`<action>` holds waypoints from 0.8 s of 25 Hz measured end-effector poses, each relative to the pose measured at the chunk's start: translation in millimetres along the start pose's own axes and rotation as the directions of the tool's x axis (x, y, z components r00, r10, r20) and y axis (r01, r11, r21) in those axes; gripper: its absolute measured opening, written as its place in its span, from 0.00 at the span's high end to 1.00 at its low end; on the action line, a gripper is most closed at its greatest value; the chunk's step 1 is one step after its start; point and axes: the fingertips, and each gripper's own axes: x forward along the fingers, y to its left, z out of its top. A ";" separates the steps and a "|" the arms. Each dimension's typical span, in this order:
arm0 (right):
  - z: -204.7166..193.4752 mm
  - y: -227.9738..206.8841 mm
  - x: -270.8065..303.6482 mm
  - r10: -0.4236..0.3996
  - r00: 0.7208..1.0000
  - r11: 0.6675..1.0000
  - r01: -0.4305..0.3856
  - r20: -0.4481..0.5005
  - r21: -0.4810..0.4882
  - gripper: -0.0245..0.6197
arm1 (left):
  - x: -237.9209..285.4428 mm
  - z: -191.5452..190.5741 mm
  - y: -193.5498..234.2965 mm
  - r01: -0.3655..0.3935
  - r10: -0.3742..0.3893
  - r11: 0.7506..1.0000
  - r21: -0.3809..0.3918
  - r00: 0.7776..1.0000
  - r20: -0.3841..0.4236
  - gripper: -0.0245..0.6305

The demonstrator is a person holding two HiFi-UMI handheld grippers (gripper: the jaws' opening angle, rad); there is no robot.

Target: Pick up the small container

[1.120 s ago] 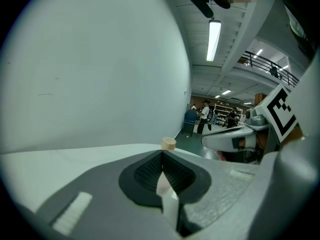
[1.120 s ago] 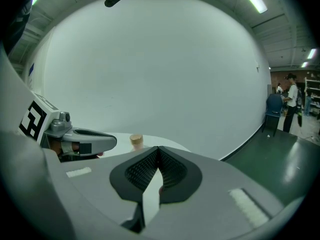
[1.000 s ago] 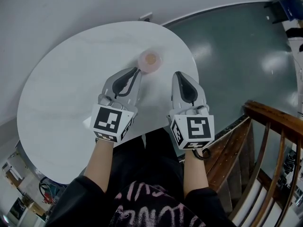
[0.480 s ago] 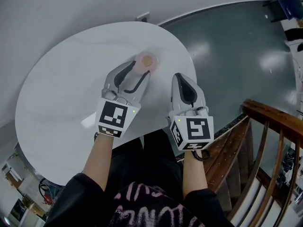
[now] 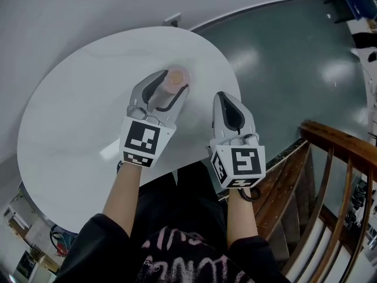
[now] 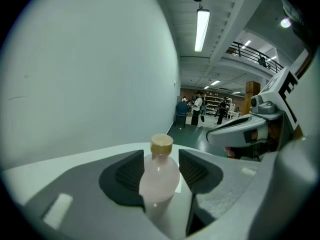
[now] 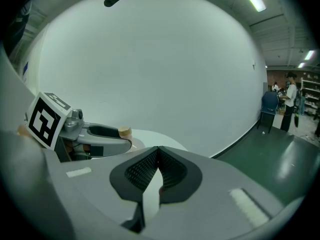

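A round white table (image 5: 76, 111) holds the task's thing, a small pale pink translucent bottle (image 5: 176, 75) with a tan round cap (image 6: 161, 143). It stands upright near the table's far right side. Whether the pink belongs to the plastic or to something inside cannot be told.

The left gripper (image 5: 174, 82) reaches over the table with its jaws parted, one dark ribbed pad (image 6: 131, 173) on each side of the bottle's body. A thin strip of table shows between the bottle and the right-hand pad, so the bottle is not clamped.

The right gripper (image 5: 222, 95) is just beside it to the right, jaws pressed together with nothing between them.
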 end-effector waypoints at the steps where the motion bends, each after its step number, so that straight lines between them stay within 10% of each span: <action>1: -0.6 -1.3 -0.2 -0.002 1.000 1.000 0.002 -0.002 0.001 0.94 | 1.3 0.5 0.2 -0.002 0.002 1.000 0.001 1.000 0.003 0.65; 20: -6.8 -14.6 0.6 -0.026 1.000 0.999 0.026 -0.018 0.024 0.94 | 15.3 3.3 5.2 -0.038 0.037 0.999 0.034 0.999 0.033 0.65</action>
